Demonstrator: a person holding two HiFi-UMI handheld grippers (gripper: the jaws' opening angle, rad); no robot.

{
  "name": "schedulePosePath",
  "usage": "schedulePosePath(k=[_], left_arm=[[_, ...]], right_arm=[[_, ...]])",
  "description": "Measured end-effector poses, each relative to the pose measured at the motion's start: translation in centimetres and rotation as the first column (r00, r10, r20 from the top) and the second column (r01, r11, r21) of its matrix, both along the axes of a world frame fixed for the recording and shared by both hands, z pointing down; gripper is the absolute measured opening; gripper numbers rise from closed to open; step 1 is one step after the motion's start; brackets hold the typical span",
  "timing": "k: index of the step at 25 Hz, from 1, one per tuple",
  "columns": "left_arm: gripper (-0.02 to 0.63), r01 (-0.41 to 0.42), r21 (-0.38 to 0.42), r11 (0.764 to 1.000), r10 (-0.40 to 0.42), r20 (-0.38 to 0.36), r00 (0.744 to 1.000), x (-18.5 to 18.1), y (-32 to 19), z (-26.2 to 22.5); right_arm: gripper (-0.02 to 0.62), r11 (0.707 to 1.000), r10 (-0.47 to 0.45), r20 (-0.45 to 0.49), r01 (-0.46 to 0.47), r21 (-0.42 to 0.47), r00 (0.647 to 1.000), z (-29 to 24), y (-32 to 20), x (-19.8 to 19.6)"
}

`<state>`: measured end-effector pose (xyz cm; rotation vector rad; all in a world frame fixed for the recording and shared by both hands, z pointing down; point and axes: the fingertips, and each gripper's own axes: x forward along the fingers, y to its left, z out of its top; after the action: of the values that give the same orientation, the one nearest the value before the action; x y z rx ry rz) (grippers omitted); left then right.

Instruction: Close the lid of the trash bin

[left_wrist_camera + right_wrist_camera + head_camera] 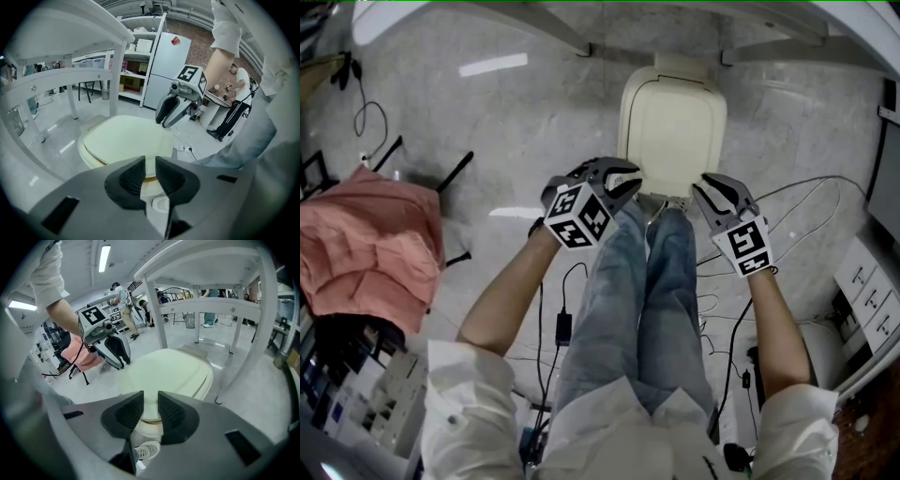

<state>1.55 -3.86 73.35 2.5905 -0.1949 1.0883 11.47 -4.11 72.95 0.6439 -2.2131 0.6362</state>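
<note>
Lid [673, 127] of the trash bin lies flat in the head view, a cream, smooth, rounded-rectangle panel with a hinge block at its far end, on a glossy pale stone floor [516, 112] just ahead of the person's jeans. The closing looks done or all but done. The left gripper [623, 183] and right gripper [712, 192] flank the lid's near edge; whether either touches it cannot be told here. In the left gripper view, the lid's satin plastic top sits level on the bin's rim [86, 154] with no gap showing on the visible side. This gripper's ribbed black pads [133, 176] stand nearly together, with a narrow slit between them and nothing gripped. In the right gripper view, the lid is again flush and slightly domed, beneath a white painted table frame [159, 315]. The right gripper's textured pads are likewise almost together and empty. What seems left is only to draw both tools away.
</note>
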Motion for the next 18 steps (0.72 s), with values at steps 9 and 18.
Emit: schedulePosePath(k=[9,18], left_arm=[[0.061,-0.005,0.014,1.0,0.004,0.04,0.999,0.9,-0.2,1.3],[0.055,0.003,0.018,1.0,-0.004,0.063,0.998,1.0,-0.2,2.1]], right_arm=[[0.089,1.0,0.026,-0.023,-0.026,-0.009,0.999,1.2,-0.1,-0.1],[0.074,1.0,0.026,-0.038,-0.027,-0.009,0.999,1.9,-0.3,-0.1]])
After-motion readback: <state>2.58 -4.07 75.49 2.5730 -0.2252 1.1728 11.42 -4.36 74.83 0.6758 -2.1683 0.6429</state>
